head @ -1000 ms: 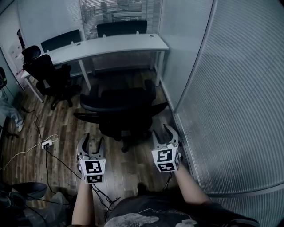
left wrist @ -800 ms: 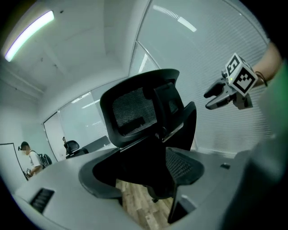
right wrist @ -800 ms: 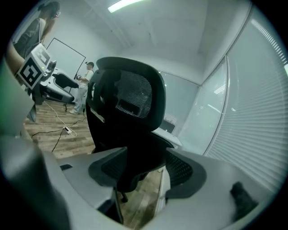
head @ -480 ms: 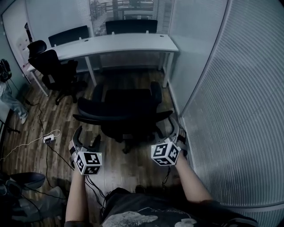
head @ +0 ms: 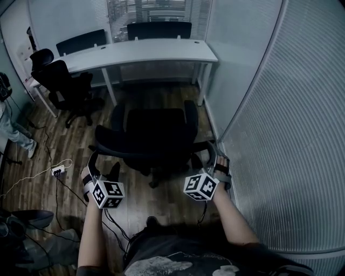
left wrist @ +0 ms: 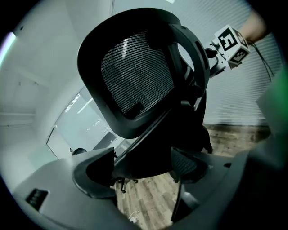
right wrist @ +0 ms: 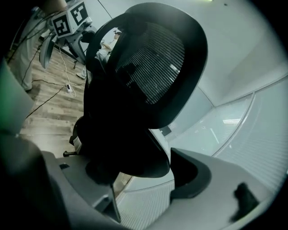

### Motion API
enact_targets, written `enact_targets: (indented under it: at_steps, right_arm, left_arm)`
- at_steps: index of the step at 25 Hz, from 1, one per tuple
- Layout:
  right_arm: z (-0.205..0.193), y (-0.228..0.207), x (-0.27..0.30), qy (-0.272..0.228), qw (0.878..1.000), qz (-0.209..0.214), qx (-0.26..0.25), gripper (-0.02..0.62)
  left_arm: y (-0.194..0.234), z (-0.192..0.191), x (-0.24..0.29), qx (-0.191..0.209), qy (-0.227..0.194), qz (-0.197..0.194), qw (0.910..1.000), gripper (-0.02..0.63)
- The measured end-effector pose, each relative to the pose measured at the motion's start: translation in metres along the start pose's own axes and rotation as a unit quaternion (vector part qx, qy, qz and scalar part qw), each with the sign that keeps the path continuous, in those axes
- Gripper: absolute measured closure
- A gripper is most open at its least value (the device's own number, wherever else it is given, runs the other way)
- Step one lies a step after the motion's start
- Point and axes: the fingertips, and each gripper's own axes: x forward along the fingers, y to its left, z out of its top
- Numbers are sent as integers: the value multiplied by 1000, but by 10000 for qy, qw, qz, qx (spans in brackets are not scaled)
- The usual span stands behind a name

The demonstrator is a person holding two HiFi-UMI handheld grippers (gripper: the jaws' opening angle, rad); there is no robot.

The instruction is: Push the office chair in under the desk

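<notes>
Small office, seen steeply from above. The wood-plank floor point(head: 64, 143) fills the middle. At 3 o'clock a ribbed glass partition point(head: 291, 135) runs the whole right side, and at 12 o'clock slatted blinds point(head: 156, 11) hang over the window.

Below the blinds stands the long white desk point(head: 151, 51), with two dark chair backs point(head: 159, 29) showing behind it.

The office chair point(head: 156, 132) stands dead centre on the planks, at 6 o'clock from the desk. Its seat faces the desk and its backrest faces the person. It is short of the desktop, not under it.

At 10 o'clock a second black chair point(head: 64, 86) stands at the desk's left end. A person's legs point(head: 13, 135) show at the 9 o'clock edge.

The left gripper point(head: 104, 164) is at the chair's 7 o'clock. Its jaws are opening, with the backrest's lower edge between them and not clamped. The right gripper point(head: 204, 161) is at the chair's 5 o'clock. Its jaws stand wide around the backrest's rim, with a clear gap at one pad.

At 8 o'clock a white power strip point(head: 57, 171) lies on the floor among loose cables.
</notes>
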Motion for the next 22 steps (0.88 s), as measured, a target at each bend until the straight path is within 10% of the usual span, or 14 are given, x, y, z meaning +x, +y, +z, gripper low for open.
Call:
enact_targets:
  at_steps: [22]
  right_arm:
    - [16,2,31,140,9980,-410,-458,295]
  left_arm:
    - [10,-4,50,780,-87,-434,9960,268]
